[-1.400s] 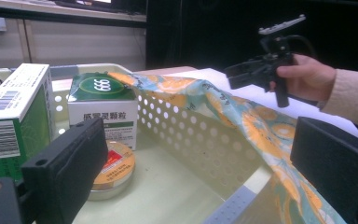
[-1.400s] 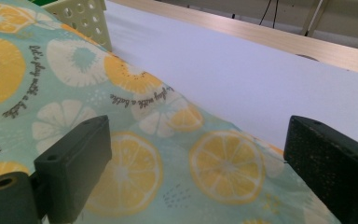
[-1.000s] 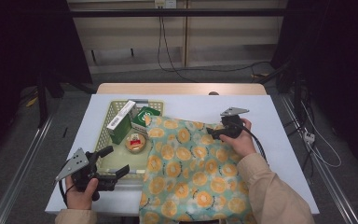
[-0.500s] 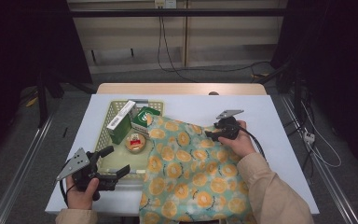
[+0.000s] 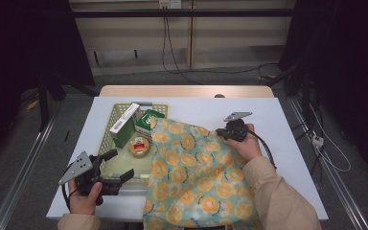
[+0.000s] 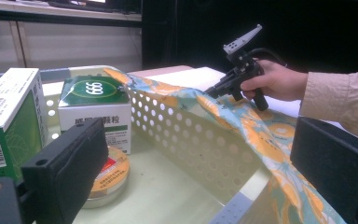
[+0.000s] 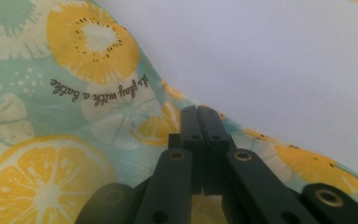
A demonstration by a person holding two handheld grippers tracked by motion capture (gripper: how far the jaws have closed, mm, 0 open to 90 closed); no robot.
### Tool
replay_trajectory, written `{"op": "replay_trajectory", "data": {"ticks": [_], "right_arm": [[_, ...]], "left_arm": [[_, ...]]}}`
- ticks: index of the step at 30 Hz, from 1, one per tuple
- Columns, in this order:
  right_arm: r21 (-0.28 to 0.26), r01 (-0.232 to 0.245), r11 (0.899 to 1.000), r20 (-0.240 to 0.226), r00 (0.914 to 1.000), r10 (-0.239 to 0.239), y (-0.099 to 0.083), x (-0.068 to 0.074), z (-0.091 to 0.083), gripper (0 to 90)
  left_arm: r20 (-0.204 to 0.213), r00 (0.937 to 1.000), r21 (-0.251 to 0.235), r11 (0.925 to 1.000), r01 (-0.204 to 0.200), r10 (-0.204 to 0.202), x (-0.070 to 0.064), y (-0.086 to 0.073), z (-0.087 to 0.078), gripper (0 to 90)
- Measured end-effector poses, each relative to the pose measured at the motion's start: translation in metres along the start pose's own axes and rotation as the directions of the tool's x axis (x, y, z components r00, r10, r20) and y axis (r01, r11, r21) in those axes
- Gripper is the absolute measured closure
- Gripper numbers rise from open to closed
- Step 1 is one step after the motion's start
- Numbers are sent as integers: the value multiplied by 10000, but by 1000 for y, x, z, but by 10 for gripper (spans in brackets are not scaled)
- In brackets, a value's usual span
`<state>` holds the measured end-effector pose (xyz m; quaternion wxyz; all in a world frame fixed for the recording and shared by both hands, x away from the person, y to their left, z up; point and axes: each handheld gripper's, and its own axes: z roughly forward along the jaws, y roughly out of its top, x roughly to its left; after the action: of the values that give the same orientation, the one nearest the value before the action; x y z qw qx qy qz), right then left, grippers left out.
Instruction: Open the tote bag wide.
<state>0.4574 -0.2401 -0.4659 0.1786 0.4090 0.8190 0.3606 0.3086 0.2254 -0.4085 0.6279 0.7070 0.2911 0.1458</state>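
The right gripper [image 5: 223, 133], clamped on the cloth [image 5: 196, 182], has dragged its edge leftward toward the basket [image 5: 106, 139], while the left gripper [image 5: 120, 165] waits wide open.

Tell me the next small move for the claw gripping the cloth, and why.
Probably draw the right claw, shut on the lemon-print teal cloth, leftward over the pale green perforated basket. The cloth covers only the basket's right rim, and the boxes inside lie bare.
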Motion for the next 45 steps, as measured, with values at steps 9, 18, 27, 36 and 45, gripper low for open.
{"op": "replay_trajectory", "data": {"ticks": [9,18,27,36,45], "right_arm": [[-79,-23,10000,428,9991,26,2,1,0,900],[-536,-642,9965,-25,9979,642,1,-17,-1,900],[81,-367,9993,318,9988,364,6,-8,9,335],[196,-672,9975,250,9975,667,4,-13,4,617],[193,-736,9971,126,9972,733,0,-9,-1,900]], "left_arm": [[71,10000,32,10000,-13,12,0,0,0,38],[125,9999,-63,10000,68,-67,1,1,1,38],[239,9997,4,10000,2,-2,-1,1,3,38],[266,9996,-9,10000,24,-24,-1,1,4,38],[271,9996,76,10000,3,-5,-4,1,6,38]]}}
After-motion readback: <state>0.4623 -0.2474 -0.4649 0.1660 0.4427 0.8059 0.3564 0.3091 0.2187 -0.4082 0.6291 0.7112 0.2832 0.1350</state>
